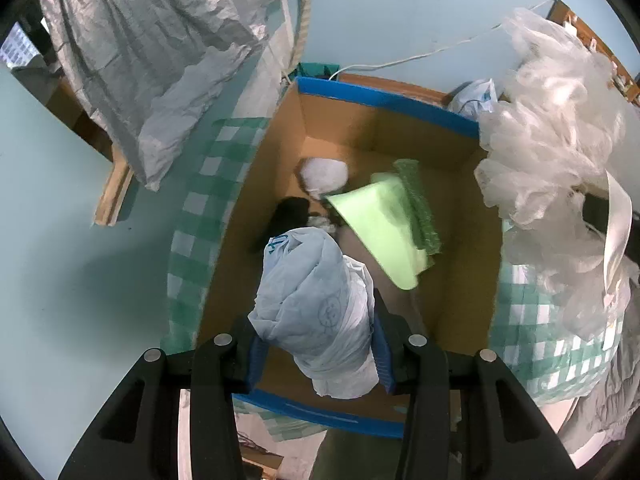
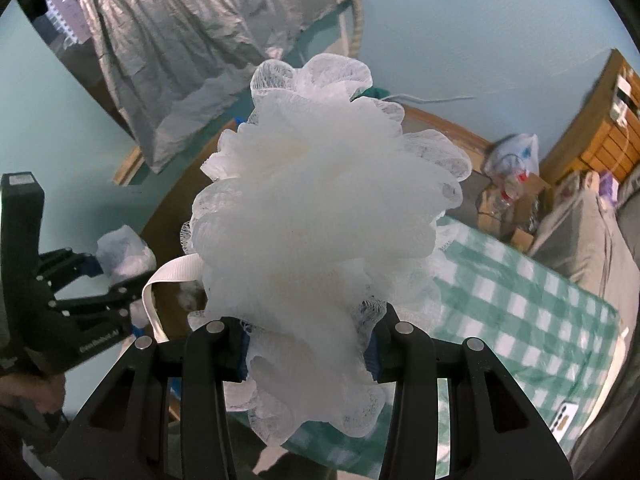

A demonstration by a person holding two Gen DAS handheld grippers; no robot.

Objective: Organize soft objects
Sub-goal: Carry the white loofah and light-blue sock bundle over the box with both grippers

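My left gripper (image 1: 318,354) is shut on a bunched pale blue plastic bag (image 1: 316,304) and holds it above an open cardboard box (image 1: 456,216) with blue taped edges. In the box lie a light green cloth (image 1: 384,228), a green bubble-wrap piece (image 1: 420,208), a white soft ball (image 1: 324,174) and a black item (image 1: 288,216). My right gripper (image 2: 308,354) is shut on a white mesh bath sponge (image 2: 320,216) with a white ribbon loop (image 2: 160,300). The sponge also shows at the right of the left wrist view (image 1: 552,152). The left gripper shows at the left of the right wrist view (image 2: 116,280).
The box sits on a green and white checked cloth (image 2: 520,300). A silver crinkled sheet (image 1: 160,52) hangs at the upper left. A white cable (image 1: 420,56) runs along the blue wall. A bag and boxes (image 2: 516,184) stand at the far right.
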